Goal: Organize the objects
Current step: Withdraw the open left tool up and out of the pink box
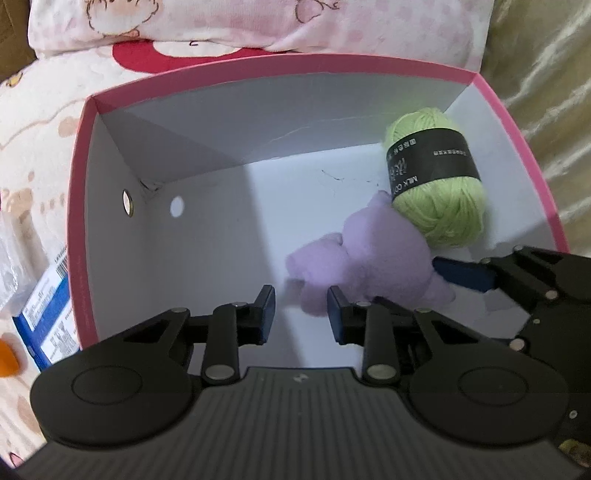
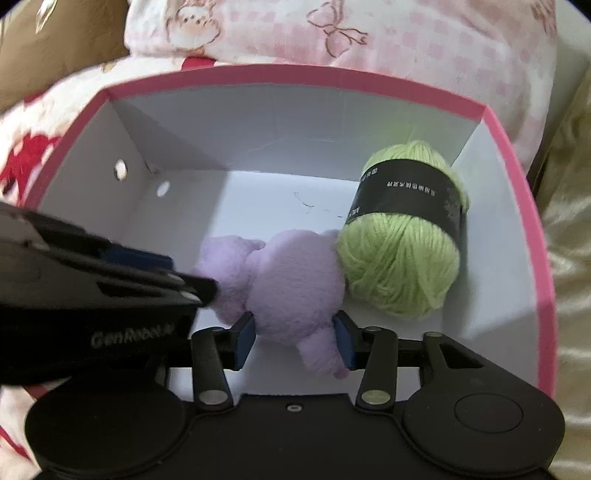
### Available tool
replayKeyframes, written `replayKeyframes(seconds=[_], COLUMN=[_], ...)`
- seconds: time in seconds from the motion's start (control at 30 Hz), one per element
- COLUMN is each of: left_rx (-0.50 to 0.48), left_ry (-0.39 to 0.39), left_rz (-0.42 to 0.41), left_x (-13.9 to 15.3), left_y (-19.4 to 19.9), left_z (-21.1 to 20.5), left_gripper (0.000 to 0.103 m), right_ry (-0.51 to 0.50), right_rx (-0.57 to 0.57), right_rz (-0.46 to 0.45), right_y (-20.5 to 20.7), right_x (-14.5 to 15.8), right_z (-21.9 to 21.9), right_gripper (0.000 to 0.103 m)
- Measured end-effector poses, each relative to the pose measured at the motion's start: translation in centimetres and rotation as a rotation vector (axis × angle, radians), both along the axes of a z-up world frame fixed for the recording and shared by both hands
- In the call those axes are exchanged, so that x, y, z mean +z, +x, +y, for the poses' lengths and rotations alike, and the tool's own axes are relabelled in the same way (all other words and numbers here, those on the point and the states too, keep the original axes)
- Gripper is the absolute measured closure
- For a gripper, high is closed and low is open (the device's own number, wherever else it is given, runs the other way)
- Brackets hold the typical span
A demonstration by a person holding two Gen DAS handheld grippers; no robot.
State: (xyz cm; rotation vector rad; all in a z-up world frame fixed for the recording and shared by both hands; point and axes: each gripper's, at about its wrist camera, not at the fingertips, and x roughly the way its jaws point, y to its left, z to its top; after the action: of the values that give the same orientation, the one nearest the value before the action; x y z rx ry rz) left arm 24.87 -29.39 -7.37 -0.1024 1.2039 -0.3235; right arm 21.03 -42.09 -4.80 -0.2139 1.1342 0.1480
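Observation:
A pink box [image 1: 266, 61] with a white inside stands open on bedding. In its right half lies a green yarn ball [image 1: 439, 184] with a black label, and a purple plush toy [image 1: 373, 262] rests against it. My left gripper [image 1: 301, 314] hangs open over the near part of the box, nothing between its pads. My right gripper [image 2: 295, 341] straddles the plush toy [image 2: 291, 288], which lies on the box floor; the pads stand at its sides without squeezing it. The yarn ball [image 2: 399, 266] is just right of the toy. The left gripper's body fills the left of the right wrist view.
Pink patterned bedding [image 1: 207, 22] surrounds the box. A blue and white carton [image 1: 48, 317] and an orange object [image 1: 7, 360] lie outside its left wall, beside clear plastic wrap [image 1: 14, 258]. Shiny gold fabric [image 1: 546, 66] lies to the right.

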Motion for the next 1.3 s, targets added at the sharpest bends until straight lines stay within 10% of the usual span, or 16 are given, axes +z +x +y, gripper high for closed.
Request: replayKeyframes(seconds=[0.9,1.1,1.3], left_rx=[-0.101,-0.134,-0.129], left_ry=[-0.121,-0.106,-0.132], left_rz=[-0.087,-0.107,-0.091], left_x=[13.0,15.6,16.7], left_y=[-7.4,-9.7,-11.0], left_z=[6.1,7.4,9.7], left_gripper=[0.069,0.048,0.027], right_ry=[0.145,0.090,0.052], right_rx=[0.075,0.070,0.068], right_rz=[-0.210,-0.234,-0.212], right_y=[-10.6,-12.5,-13.8], right_x=[11.7,12.8,13.4], right_z=[1.0,2.5,3.6], right_gripper=[0.043,0.017,0.013])
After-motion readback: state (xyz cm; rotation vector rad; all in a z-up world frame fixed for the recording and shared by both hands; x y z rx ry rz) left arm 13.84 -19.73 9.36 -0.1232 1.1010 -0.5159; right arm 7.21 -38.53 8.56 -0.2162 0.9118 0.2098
